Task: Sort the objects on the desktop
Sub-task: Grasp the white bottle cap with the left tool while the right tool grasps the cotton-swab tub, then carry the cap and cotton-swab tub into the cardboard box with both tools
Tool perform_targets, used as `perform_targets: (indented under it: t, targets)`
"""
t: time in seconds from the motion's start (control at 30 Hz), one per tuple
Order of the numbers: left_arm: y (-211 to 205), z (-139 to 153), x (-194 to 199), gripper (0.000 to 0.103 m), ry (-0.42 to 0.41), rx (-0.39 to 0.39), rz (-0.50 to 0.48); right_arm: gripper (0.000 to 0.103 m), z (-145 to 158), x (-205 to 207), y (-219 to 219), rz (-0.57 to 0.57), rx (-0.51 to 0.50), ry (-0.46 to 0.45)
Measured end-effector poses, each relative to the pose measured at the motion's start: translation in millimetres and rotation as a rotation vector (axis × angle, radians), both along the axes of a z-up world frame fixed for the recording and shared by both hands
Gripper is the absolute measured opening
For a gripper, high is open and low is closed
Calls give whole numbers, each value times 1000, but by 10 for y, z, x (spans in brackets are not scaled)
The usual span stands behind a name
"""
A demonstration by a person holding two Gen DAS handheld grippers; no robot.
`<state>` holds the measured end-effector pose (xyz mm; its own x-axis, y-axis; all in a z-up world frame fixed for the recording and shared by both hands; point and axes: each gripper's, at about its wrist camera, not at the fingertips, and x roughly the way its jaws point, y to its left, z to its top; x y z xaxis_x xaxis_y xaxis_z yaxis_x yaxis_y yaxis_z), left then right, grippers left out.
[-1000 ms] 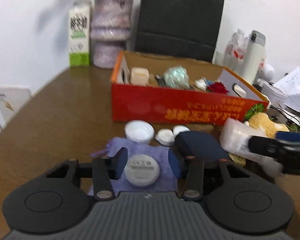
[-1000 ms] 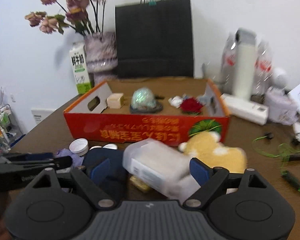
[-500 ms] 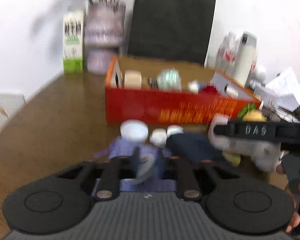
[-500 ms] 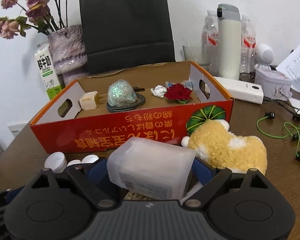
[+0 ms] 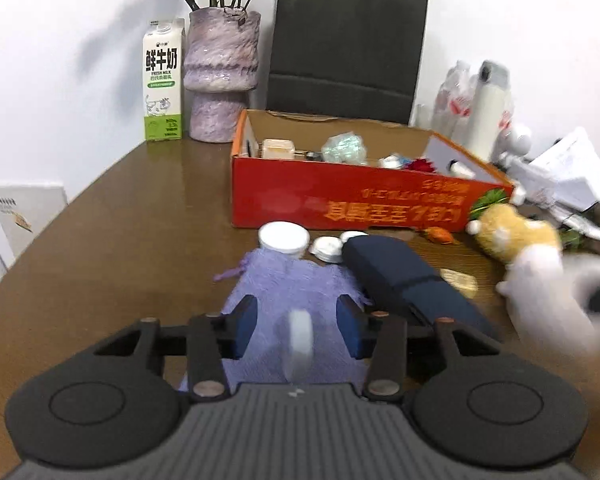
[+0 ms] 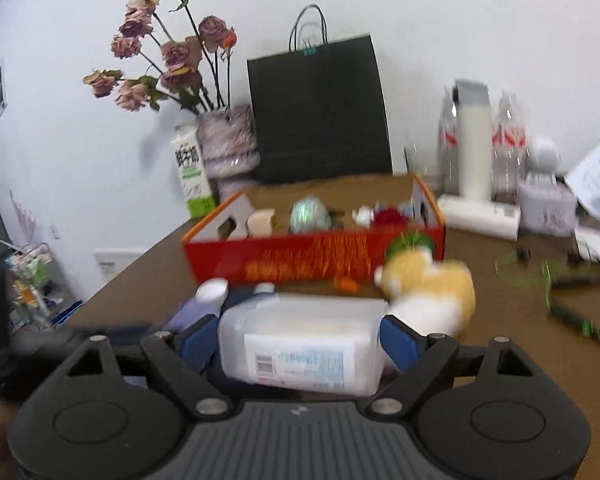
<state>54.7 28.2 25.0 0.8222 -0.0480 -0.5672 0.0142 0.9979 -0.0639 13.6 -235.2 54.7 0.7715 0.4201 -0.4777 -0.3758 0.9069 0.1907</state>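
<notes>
Since a second ago the white round lid (image 5: 300,330) has gone from lying flat between the left jaws to standing on edge there, blurred, clear of both blue pads. The left gripper (image 5: 296,326) snapped nearly closed and has just been opening again, so its jaws now stand released with the lid loose between them. Under the jaws lies a purple cloth (image 5: 288,280) on the desk (image 5: 132,248).

The clear plastic box (image 6: 304,344) has left the desk edge and is clenched across its width between the jaws of the right gripper (image 6: 300,336). A white sticker with a barcode and pale blue print faces the camera, too blurred to read. These jaws have eased slightly closer on the box.

Just ahead of the left jaws are a white jar (image 5: 284,238), two small caps (image 5: 328,246) and, to the right, a dark blue case (image 5: 400,276). Right of that a yellow plush toy (image 5: 516,234) lies near a small orange carrot (image 5: 440,235).

Farther ahead stands the red cardboard box (image 5: 340,200), its orange Chinese lettering upside down, with a watermelon picture at its right corner. Inside sit a cream cube, a shiny green lump and a red rose.

Beyond it, left, a milk carton (image 5: 162,84) reads "鲜牛奶" and "FRESH MILK", beside a purple vase (image 5: 220,76) and a black paper bag (image 5: 346,44).
</notes>
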Motion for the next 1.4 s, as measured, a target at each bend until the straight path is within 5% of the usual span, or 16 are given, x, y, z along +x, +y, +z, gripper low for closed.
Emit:
perform_targets:
  t: [0.13,0.2,0.57,0.87,1.4]
  targets:
    - [74,-112,51,37,68,-37,2,83,-150,-300,-102,1,-23,26]
    - [85,-99,-75,11,63,-43,-5,83,-222,-401,-170,-1,-20,37]
    - [-100,254,-894,10,-70,-70,8,82,-270,-624,-106,27,-118,-39]
    - [-443,7,-1453,10,5,-61,-78,82,-534,-752,5,22,-227,5]
    - [-528,161,-2101,10,-114,-54,-79,81,-190,-1529,-236,11,-116,-78]
